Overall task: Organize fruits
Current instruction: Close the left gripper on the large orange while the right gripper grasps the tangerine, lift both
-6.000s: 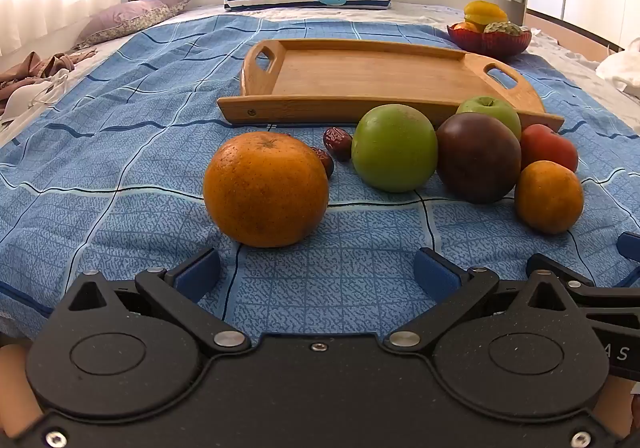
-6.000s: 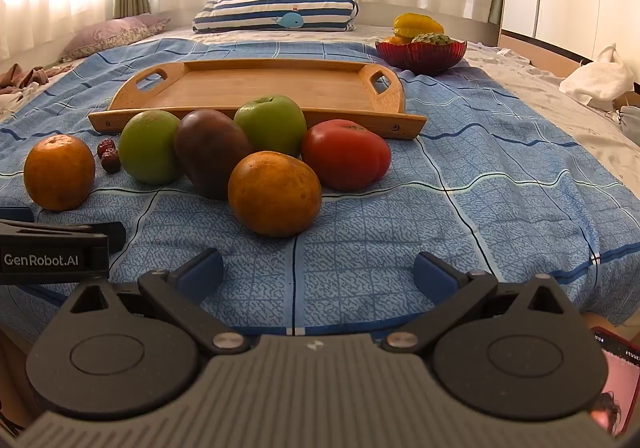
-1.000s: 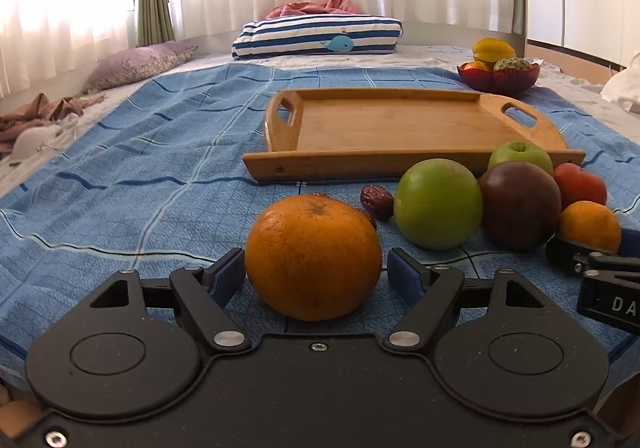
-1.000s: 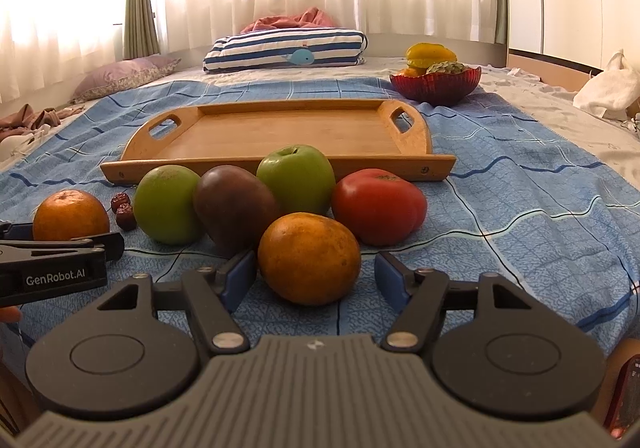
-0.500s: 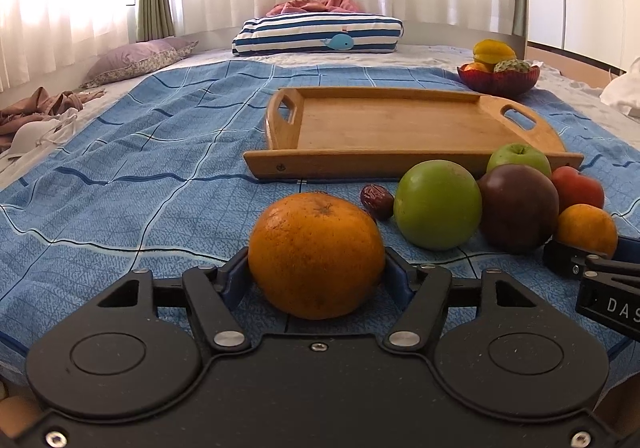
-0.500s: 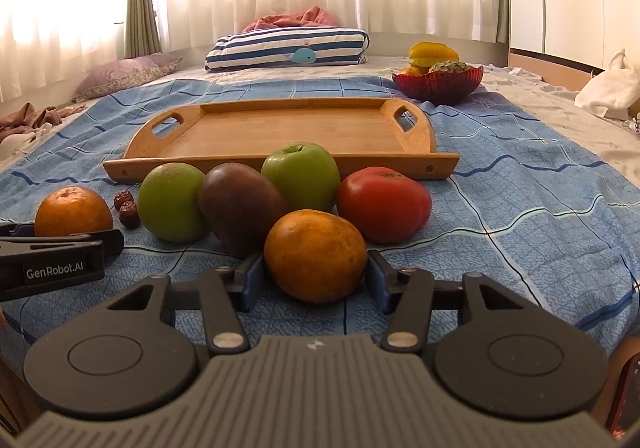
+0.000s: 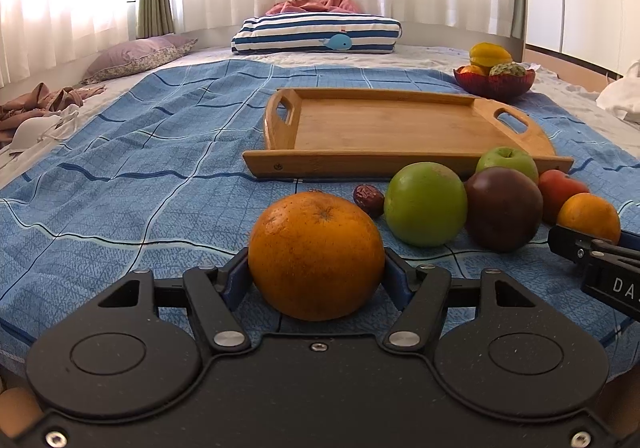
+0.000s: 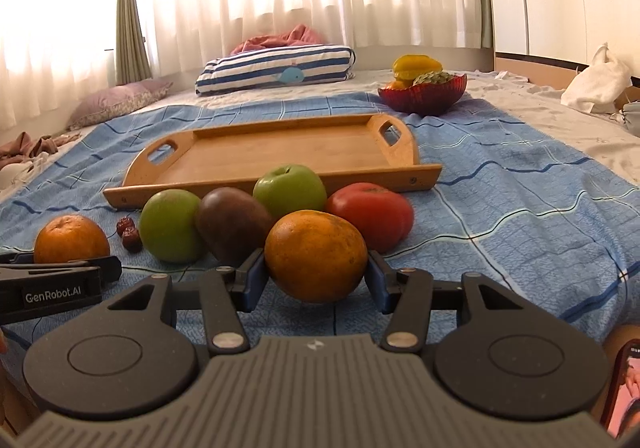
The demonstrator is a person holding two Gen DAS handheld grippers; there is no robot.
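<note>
hidden behind the held orange (image 7: 316,260): the inner faces of both blue pads (image 7: 237,282). cut by the right edge: the other gripper's body (image 7: 612,280) and a phone (image 8: 624,388). half covered by the dark fruit (image 7: 503,207): a red tomato (image 7: 560,189).

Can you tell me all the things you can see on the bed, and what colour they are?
oranges: 2, orange, one in the left gripper, one in the right gripper
green apples: 2, green, one beside the dates, one nearest the tray
dark fruit: 1, brown-purple, between the apples
tomato: 1, red, right end of the group
dates: 2, dark red, left of the apples
tray: 1, wooden, behind the fruit, nothing in it
bowl: 1, red, far right, holds yellow and green fruit
striped pillow: 1, blue and white, far end
blanket: 1, blue, under everything
left gripper: black, pads on its orange
right gripper: grey, pads on its orange
</note>
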